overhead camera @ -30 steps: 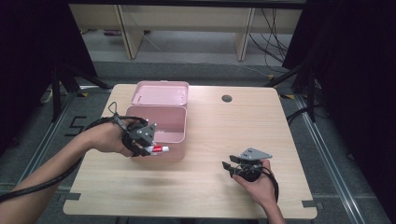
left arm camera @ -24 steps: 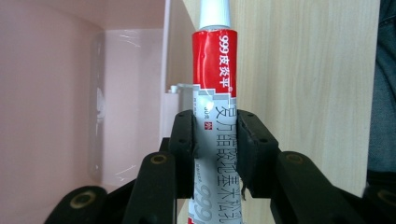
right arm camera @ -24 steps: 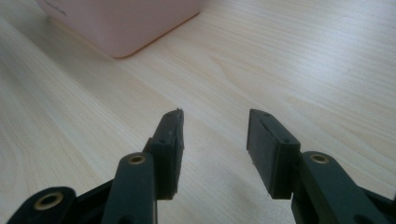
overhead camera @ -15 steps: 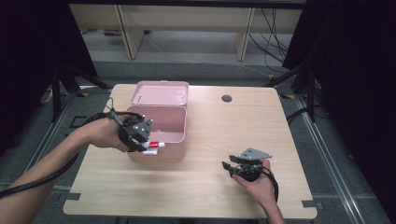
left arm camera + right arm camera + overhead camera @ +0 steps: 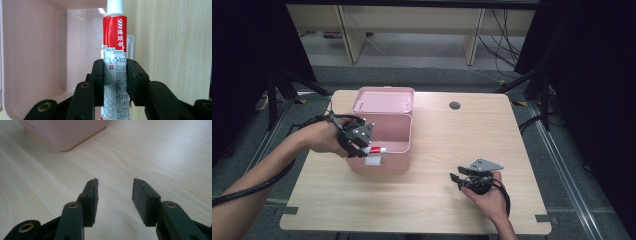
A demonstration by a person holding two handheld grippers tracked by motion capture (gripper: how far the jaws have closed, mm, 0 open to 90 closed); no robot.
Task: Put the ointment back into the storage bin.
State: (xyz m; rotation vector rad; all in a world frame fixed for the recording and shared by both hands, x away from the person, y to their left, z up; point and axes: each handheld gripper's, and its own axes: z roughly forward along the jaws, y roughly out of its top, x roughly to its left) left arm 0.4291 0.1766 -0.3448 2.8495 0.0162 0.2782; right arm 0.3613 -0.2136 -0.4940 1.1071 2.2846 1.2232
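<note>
A pink box (image 5: 384, 135) with its lid raised stands on the wooden table (image 5: 452, 130) left of the middle. My left gripper (image 5: 362, 145) (image 5: 115, 72) hovers at the box's front left rim, shut on a red, grey and white ointment tube (image 5: 376, 149) (image 5: 115, 50). The tube's white cap end reaches out over the box's open inside (image 5: 37, 50). My right gripper (image 5: 458, 180) (image 5: 115, 195) rests low on the table at the front right, pointing left toward the box (image 5: 67, 132). Its jaws stand open with nothing between them.
A white latch (image 5: 373, 161) sits on the box's front wall. A round cable hole (image 5: 455, 105) lies at the table's back. Shelving legs and cables stand on the floor beyond the far edge.
My left gripper has moved up and toward the back with the tube, from the box's front wall to its rim. The right gripper has kept still.
</note>
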